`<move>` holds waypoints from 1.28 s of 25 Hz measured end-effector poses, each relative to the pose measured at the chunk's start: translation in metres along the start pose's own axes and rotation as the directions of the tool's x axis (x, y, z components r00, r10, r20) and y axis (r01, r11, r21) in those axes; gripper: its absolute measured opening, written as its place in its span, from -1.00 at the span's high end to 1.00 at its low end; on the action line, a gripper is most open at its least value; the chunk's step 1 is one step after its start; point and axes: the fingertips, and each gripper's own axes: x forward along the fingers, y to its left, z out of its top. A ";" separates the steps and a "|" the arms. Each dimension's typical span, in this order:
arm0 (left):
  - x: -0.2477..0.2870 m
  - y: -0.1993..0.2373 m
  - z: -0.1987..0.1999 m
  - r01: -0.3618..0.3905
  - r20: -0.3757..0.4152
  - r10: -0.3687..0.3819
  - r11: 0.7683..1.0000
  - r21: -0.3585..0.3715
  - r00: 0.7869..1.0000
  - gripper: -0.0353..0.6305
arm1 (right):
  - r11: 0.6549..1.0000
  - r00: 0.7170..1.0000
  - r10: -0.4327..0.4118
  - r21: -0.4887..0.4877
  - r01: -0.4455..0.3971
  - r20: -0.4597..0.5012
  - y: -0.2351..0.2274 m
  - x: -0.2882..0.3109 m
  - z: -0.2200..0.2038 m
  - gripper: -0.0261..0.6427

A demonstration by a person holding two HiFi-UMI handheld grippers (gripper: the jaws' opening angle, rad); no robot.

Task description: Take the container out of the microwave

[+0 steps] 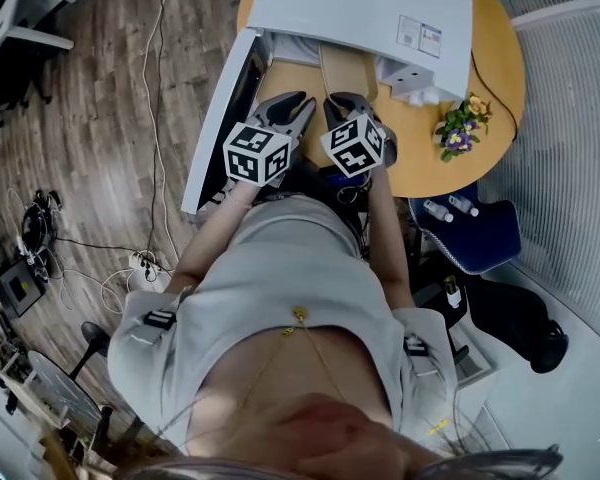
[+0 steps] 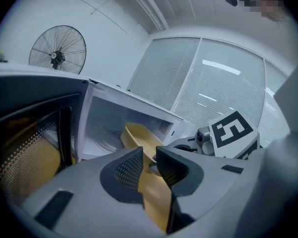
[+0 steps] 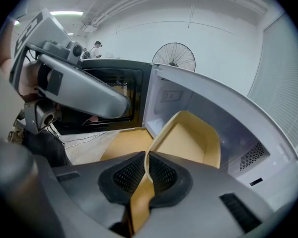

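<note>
Seen from above, a person stands at a round wooden desk (image 1: 495,68) in the upper right of the frame. A white microwave (image 1: 360,8) sits on the desk with its door (image 1: 220,118) swung open toward the left. A small bunch of flowers (image 1: 460,128) lies on the desk at its right edge. The rest of the frame is wooden floor (image 1: 100,98) with cables.

Both grippers meet at the microwave's open mouth, side by side. Between them is the tan container (image 1: 345,68), half inside the white cavity and half out over the desk.

The left gripper (image 2: 149,157) has its jaws closed on the container's near rim, with the tan wall running between the ribbed pads. The right gripper (image 3: 146,170) has its jaws drawn narrow, pinching the container's thin side wall. In the right gripper view the container tilts up from the jaws toward the cavity at centre right.

A standing fan (image 3: 174,58) shows against the white wall behind.
</note>
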 end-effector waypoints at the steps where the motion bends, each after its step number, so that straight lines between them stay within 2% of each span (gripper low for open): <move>1: 0.000 -0.002 0.000 -0.006 0.003 0.006 1.000 -0.004 1.000 0.64 | 1.000 1.000 0.007 -0.002 -0.007 0.001 0.002 -0.001 -0.001 0.82; 17: -0.009 -0.030 -0.009 -0.087 0.048 0.089 0.995 -0.040 0.995 0.64 | 0.993 0.995 0.100 -0.063 -0.099 0.011 0.022 -0.026 -0.020 0.82; 32: -0.030 -0.053 -0.023 -0.146 0.078 0.152 0.987 -0.073 0.985 0.64 | 0.984 0.989 0.146 -0.111 -0.143 0.021 0.042 -0.049 -0.033 0.82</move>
